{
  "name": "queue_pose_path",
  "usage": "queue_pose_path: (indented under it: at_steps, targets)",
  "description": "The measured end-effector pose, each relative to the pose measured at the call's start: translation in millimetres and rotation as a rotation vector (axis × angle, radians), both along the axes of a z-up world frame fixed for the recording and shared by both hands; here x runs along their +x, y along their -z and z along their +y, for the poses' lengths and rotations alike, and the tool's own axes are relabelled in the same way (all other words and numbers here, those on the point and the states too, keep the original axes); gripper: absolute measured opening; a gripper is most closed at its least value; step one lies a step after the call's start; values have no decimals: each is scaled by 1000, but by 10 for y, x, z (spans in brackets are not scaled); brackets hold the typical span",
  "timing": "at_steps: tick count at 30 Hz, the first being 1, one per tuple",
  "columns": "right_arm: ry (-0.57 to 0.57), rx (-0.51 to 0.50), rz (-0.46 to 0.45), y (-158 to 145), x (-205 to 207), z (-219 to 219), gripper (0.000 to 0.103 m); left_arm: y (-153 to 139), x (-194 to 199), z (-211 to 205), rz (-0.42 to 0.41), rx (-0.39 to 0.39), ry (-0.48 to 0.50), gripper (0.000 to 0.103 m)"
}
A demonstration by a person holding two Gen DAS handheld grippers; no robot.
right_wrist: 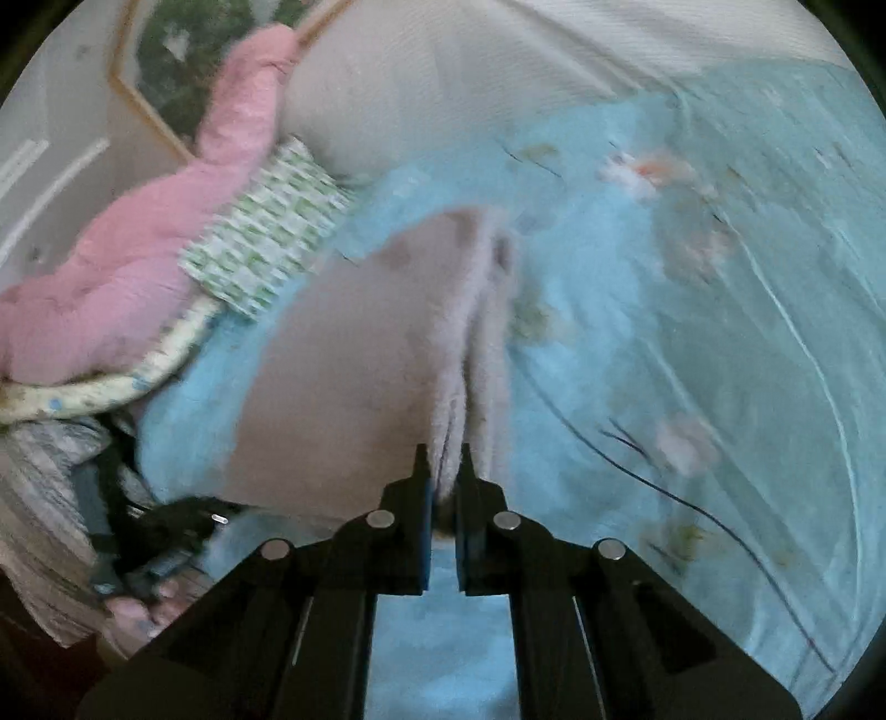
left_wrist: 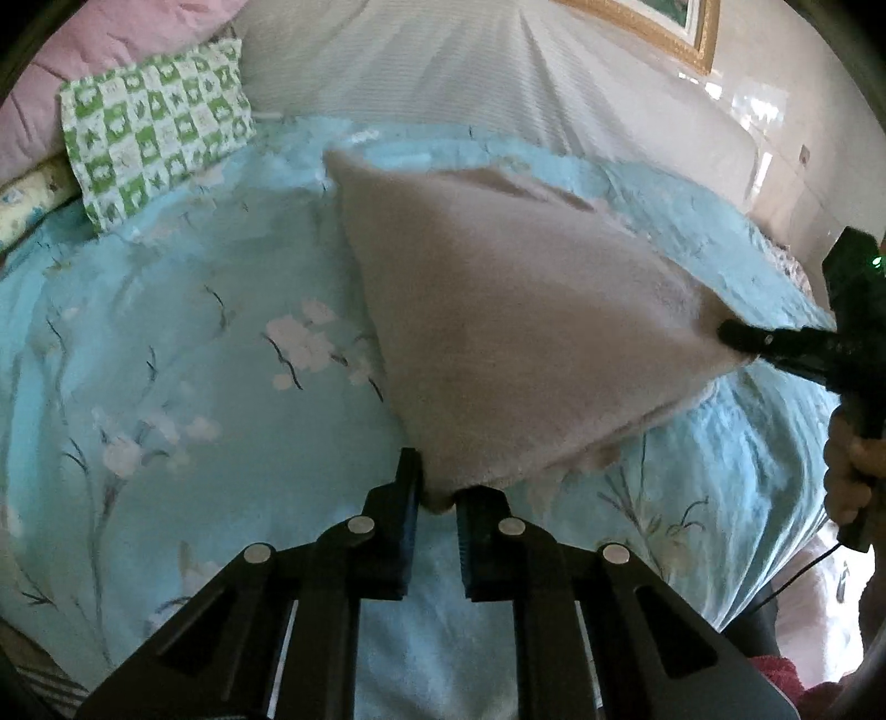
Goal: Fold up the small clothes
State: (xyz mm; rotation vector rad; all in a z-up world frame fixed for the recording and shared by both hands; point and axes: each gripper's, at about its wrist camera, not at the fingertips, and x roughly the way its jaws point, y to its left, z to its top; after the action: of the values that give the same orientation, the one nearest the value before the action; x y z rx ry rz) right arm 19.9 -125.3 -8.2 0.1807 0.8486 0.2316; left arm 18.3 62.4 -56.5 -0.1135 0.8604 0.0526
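A pale beige fuzzy garment (left_wrist: 515, 310) is held stretched above a light blue floral bedspread (left_wrist: 183, 343). My left gripper (left_wrist: 437, 490) is shut on the garment's near corner. My right gripper (left_wrist: 731, 335) shows at the right of the left wrist view, shut on the garment's other corner. In the right wrist view the right gripper (right_wrist: 446, 471) pinches a bunched edge of the garment (right_wrist: 354, 354), which hangs away to the left. The left gripper (right_wrist: 166, 531) shows dark and blurred at the lower left there.
A green-and-white checked pillow (left_wrist: 155, 127) and a pink quilt (left_wrist: 88, 66) lie at the bed's far left. A white sheet (left_wrist: 470, 61) covers the head of the bed. A gold picture frame (left_wrist: 664, 33) leans at the wall. The bed's right edge (left_wrist: 797, 277) drops to the floor.
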Motion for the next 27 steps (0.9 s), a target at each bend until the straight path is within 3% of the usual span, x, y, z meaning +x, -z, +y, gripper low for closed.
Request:
queue_pose_path:
  at_steps: [4,12,16,17,20,23,27]
  targets:
    - [20,-19,47,254,47,-13,7,73,-1,11,12,-23,-14,10]
    - [31,19,70,163,36,-73,8,4,-112,119,60,-105,37,11]
    - [88,13,63,40,-44,-136,31,-328,-276,199,-11,-127,116,15]
    - [105,7,43,-30,-70,-147,31,-405,-271,218,-29,-132,122,15]
    - [92,10,-33,-271,-21,-37,31,-651,-78,292,-96,-166,135,15]
    - [10,34,-84,-401,203,242,31,-763,348,345,-145,-207,128,15]
    - [-44,-8,-68,-311,615,535,31,-634,918,443,-97,-333,120,16]
